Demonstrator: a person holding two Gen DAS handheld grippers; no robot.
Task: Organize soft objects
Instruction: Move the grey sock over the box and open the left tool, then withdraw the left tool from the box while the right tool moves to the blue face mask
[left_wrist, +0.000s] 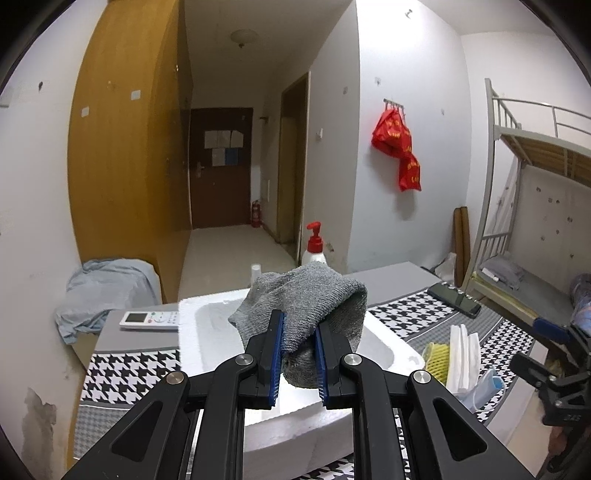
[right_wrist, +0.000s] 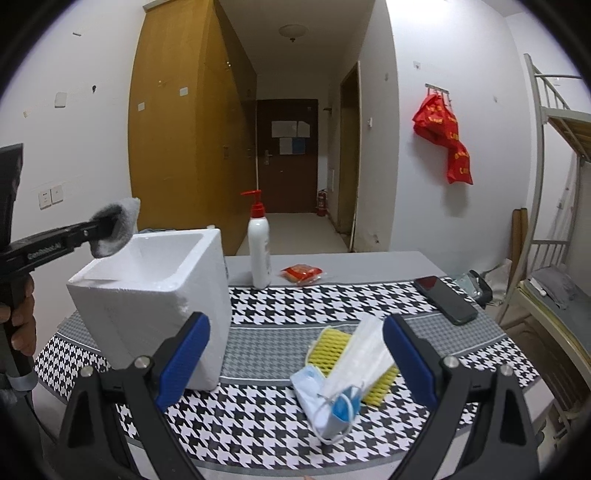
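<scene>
A houndstooth-covered table (right_wrist: 280, 317) stands in a dorm room with a bunk bed (left_wrist: 532, 206) far right. The left gripper (left_wrist: 299, 328) pinches a grey sock (left_wrist: 310, 295) above a white foam box (right_wrist: 147, 291). The right gripper (right_wrist: 295, 332) hovers spread above face masks (right_wrist: 343, 373).

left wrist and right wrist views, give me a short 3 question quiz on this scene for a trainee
1. True or false: the left tool is shut on the grey sock.
2. Multiple choice: what does the sock hang over? A) the phone B) the white foam box C) the lotion pump bottle
3. Fill in: the open right tool points toward the face masks lying on a ____ foam net.

Key:
1. True; its blue pads pinch the sock.
2. B; the right wrist view shows the sock above the box's open top.
3. Yellow.
</scene>
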